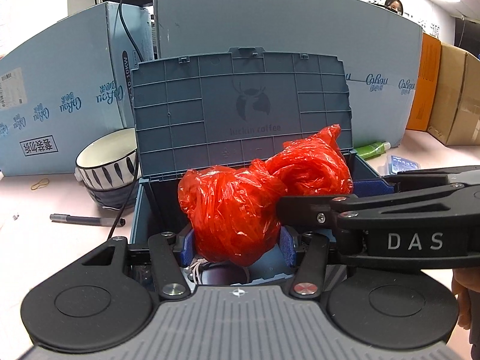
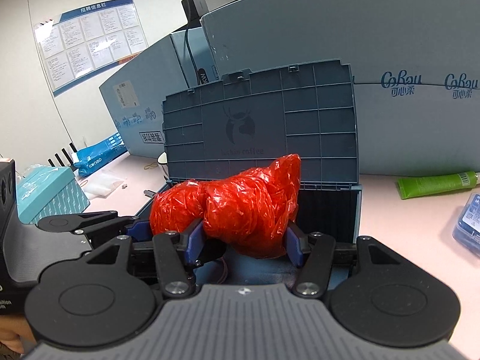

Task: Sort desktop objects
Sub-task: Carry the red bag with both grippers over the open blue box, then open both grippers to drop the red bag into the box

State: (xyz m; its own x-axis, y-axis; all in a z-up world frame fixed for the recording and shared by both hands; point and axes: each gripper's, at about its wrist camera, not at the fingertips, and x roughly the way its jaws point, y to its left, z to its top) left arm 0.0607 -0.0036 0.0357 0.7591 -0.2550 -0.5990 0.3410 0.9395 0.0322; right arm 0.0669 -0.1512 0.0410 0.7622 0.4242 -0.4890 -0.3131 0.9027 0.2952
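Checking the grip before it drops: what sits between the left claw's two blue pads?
The red plastic bag fills the gap in the left claw, above the open blue box; the left wrist view shows it.

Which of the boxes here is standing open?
The grey-blue plastic storage box under the red plastic bag: its ribbed lid with a deer logo stands upright. The pale blue cartons and brown cardboard box look shut.

You have a red plastic bag (image 1: 240,207) over a grey-blue storage box (image 1: 240,102), beside a white bowl (image 1: 108,162) with dark stripes.
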